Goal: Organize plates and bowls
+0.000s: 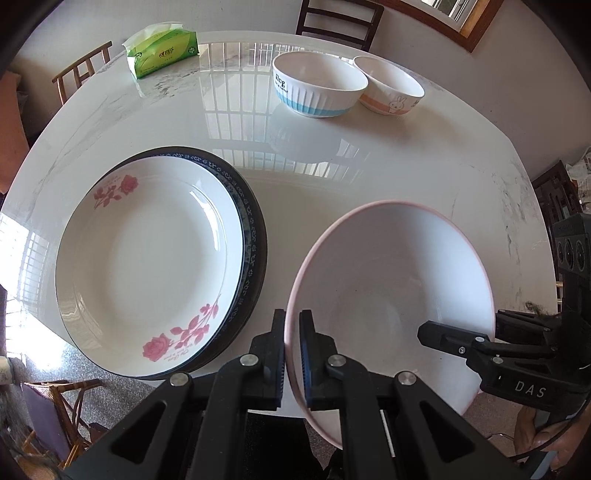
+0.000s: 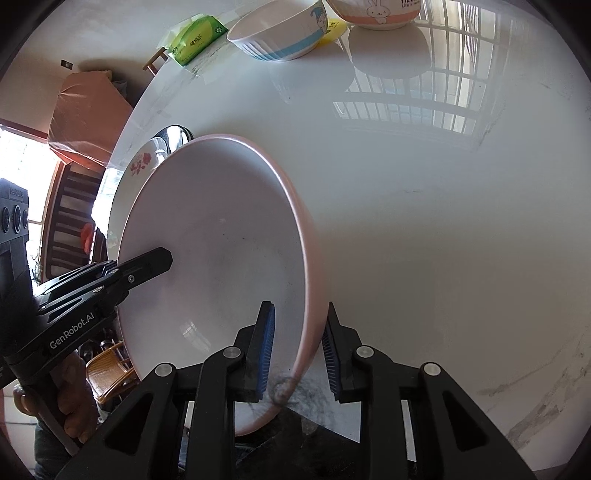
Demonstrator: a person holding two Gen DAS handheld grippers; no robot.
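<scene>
A large pink-rimmed white bowl is held tilted above the near edge of the white table. My left gripper is shut on its left rim. My right gripper straddles its right rim with a gap at both pads, so it looks open. To the left, a rose-patterned plate lies stacked on a dark blue-rimmed plate. At the far side stand a blue-striped bowl and a rabbit-print bowl, side by side.
A green tissue pack lies at the table's far left. Chairs stand around the table. The table's near edge runs just under the held bowl.
</scene>
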